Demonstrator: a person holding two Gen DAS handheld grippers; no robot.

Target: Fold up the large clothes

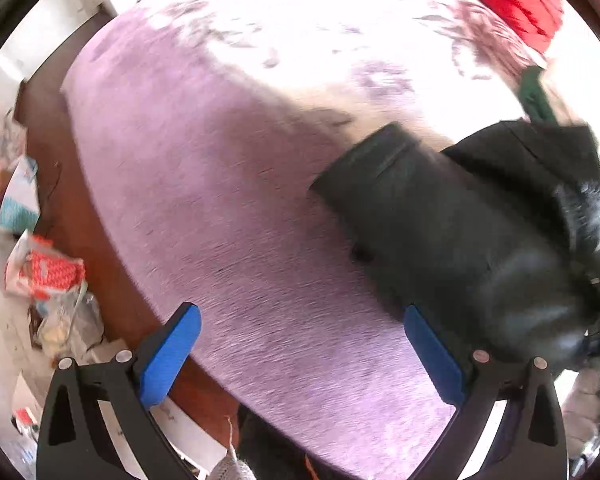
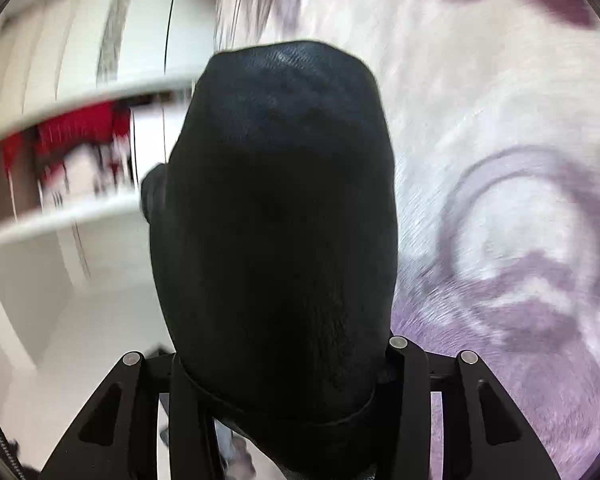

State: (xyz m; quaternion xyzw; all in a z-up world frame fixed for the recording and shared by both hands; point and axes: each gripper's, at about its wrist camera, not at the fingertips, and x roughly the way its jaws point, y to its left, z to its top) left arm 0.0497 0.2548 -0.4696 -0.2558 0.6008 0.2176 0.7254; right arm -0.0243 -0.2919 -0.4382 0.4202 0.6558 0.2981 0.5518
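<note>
A large black garment (image 1: 452, 216) with a fur-trimmed part at the right lies bunched on the lilac bedspread (image 1: 228, 184), right of centre in the left wrist view. My left gripper (image 1: 300, 356) is open and empty, its blue pads (image 1: 172, 356) spread above the bedspread, the right pad close beside the garment. In the right wrist view my right gripper (image 2: 284, 364) is shut on a thick fold of the black garment (image 2: 276, 216), which bulges forward and hides the fingertips. The view is blurred by motion.
A red item (image 1: 512, 0) lies at the bed's far right. Bags and packets (image 1: 44, 276) sit on the brown floor left of the bed. A white shelf with red things (image 2: 76, 152) stands left of the patterned bedspread (image 2: 500, 160).
</note>
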